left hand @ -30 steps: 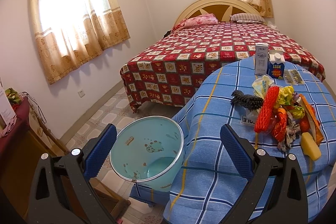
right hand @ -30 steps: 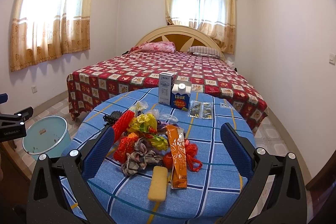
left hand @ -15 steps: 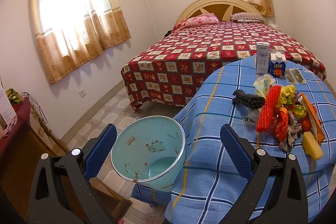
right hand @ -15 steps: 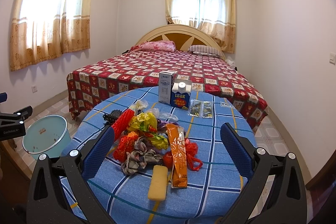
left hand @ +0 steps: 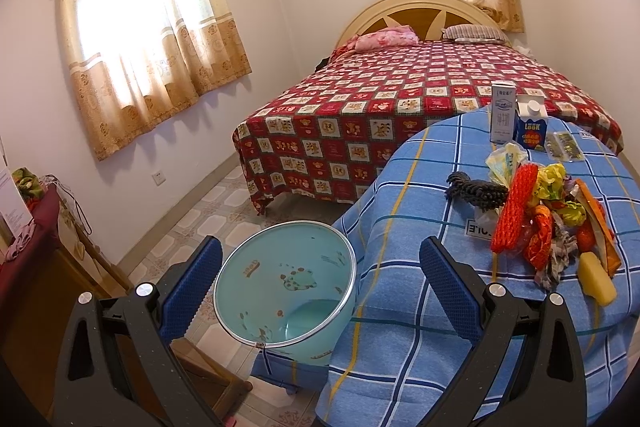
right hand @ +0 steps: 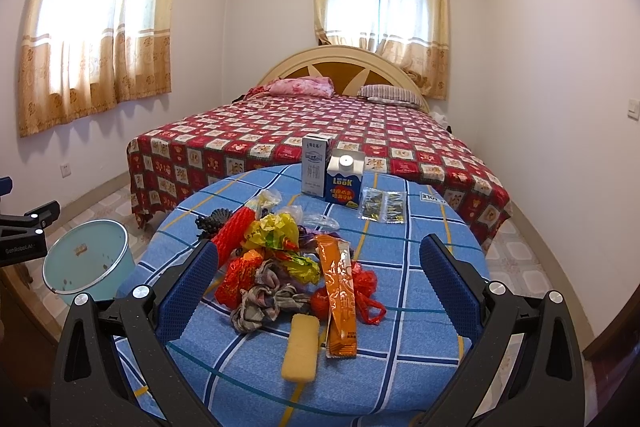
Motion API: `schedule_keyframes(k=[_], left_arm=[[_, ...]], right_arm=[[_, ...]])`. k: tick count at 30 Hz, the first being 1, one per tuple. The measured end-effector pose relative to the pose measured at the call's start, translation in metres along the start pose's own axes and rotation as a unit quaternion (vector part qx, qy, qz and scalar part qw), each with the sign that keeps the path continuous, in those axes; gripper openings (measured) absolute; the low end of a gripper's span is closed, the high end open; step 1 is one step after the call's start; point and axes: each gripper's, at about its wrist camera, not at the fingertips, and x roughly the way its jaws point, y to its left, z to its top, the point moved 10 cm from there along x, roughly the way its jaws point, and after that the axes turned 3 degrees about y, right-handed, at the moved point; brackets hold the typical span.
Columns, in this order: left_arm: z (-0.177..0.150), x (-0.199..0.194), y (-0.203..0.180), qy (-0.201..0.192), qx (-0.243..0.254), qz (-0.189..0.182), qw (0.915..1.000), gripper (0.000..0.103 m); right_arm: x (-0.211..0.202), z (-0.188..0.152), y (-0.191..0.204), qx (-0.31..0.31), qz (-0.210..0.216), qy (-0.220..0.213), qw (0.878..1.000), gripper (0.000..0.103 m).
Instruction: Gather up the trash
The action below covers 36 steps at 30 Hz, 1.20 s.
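A pile of trash lies on the blue checked table (right hand: 420, 259): a red net (right hand: 232, 237), yellow wrappers (right hand: 276, 231), an orange sachet (right hand: 340, 291), a yellow sponge (right hand: 301, 347), a grey rag (right hand: 264, 297) and a black scrubber (left hand: 476, 191). My right gripper (right hand: 318, 283) is open and empty above the near table edge, facing the pile. My left gripper (left hand: 318, 285) is open and empty over the light blue bin (left hand: 286, 287), which stands left of the table. The pile also shows in the left wrist view (left hand: 548, 223).
Two cartons (right hand: 336, 179) and two small packets (right hand: 382, 207) stand at the table's far side. A bed with a red checked cover (right hand: 320, 135) lies behind. A wooden cabinet (left hand: 36, 267) stands at the left. The bin also shows in the right wrist view (right hand: 90, 261).
The left gripper has drifted slightly, so the bin and table sit a little further right and lower in its view. The right gripper has barely moved.
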Motion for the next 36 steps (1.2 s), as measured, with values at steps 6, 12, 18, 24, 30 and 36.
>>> schedule_keyframes(k=[6,12,18,24,30,36], left_arm=[[0.001,-0.006,-0.017,0.000,0.002,0.001,1.0000,0.097],[-0.001,-0.004,-0.018,0.002,0.004,0.003,1.0000,0.097],[-0.011,0.008,-0.019,0.018,0.008,-0.006,0.9998,0.097],[-0.037,0.025,-0.057,0.052,0.027,-0.017,0.9981,0.097],[-0.074,0.034,-0.092,0.074,0.053,-0.028,0.9954,0.097],[-0.086,0.050,-0.090,0.091,0.046,-0.023,0.9945,0.097]], right_arm=[[0.001,-0.001,-0.001,0.000,-0.001,0.001,1.000,0.098],[0.006,-0.009,-0.005,0.005,0.002,0.007,1.000,0.098],[0.019,-0.016,-0.021,0.014,-0.007,0.016,1.000,0.098],[0.034,-0.038,-0.053,0.041,-0.026,0.038,0.998,0.098],[0.041,-0.072,-0.047,0.045,-0.015,0.067,0.997,0.096],[0.058,-0.096,-0.012,0.021,0.026,0.105,0.994,0.072]])
